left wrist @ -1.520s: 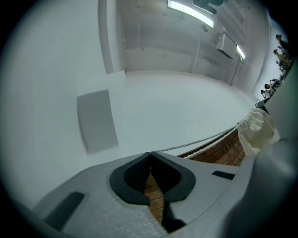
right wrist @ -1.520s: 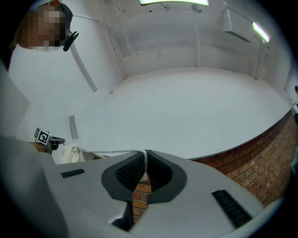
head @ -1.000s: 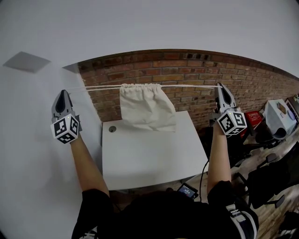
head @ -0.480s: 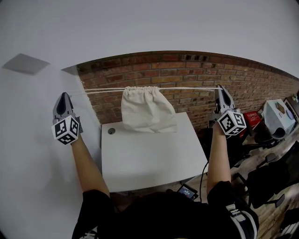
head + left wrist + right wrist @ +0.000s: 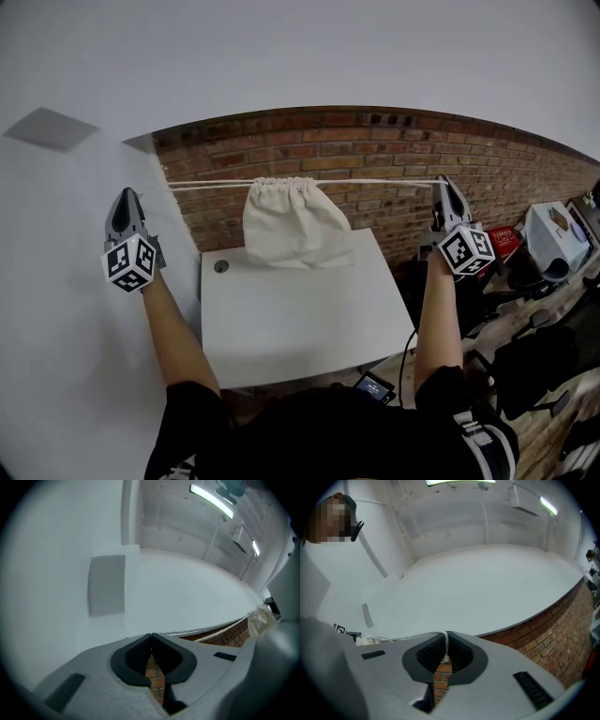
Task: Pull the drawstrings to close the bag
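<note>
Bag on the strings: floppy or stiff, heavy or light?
Likely floppy: the bag sags in soft folds below its gathered top. Probably light: the strings run nearly straight with it hanging from them.

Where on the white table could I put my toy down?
Nearly the whole table is bare, from the bag hanging over its far edge back to the near edge. A small round hole sits in its far left corner. To the table's right, the floor is crowded with a black chair and other things.

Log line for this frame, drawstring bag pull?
left gripper: shut on white cord drawstrings | right gripper: shut on drawstrings | drawstrings: taut | cream cloth bag: mouth cinched, hanging between grippers
</note>
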Tool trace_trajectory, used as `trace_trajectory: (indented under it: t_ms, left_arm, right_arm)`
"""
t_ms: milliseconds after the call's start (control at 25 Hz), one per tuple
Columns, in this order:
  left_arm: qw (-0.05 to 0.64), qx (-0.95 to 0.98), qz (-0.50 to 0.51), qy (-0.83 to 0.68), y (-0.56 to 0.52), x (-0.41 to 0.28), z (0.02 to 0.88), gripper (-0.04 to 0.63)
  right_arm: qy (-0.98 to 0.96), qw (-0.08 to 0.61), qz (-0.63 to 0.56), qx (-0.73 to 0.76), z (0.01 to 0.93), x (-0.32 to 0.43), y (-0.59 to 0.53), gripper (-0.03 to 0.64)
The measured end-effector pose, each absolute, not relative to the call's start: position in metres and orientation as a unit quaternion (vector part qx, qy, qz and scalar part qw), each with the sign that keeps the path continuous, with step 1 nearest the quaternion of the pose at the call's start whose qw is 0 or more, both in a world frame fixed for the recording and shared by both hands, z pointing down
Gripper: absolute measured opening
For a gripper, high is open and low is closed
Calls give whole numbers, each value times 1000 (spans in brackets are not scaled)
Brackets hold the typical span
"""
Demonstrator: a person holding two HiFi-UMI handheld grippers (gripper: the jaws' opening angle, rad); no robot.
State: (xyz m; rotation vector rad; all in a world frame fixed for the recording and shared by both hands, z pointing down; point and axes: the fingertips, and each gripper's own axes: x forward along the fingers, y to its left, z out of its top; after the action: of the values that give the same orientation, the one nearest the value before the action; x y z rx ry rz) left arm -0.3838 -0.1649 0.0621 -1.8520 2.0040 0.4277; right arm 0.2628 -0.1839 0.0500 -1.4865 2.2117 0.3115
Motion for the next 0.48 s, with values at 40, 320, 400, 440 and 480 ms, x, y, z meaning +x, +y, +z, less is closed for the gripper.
trace_trajectory:
  t_ms: [40, 320, 400, 440, 480]
  left_arm:
    - [188, -659, 153, 712, -165, -384, 62, 20]
    - [186, -668, 182, 698, -165, -384, 61, 20]
    - [188, -668, 192, 695, -163, -384, 60, 20]
    - [187, -668, 198, 693, -162, -385, 60, 20]
    - [184, -668, 204, 692, -161, -386, 59, 20]
  right_arm:
    - [803, 227, 113, -540, 50, 264, -184, 5]
    - [800, 234, 107, -542, 52, 270, -184, 5]
    - [798, 238, 104, -543, 52, 273, -183, 5]
    - [798, 239, 104, -544, 51, 274, -183, 5]
    - [797, 239, 103, -545, 51, 276, -183, 5]
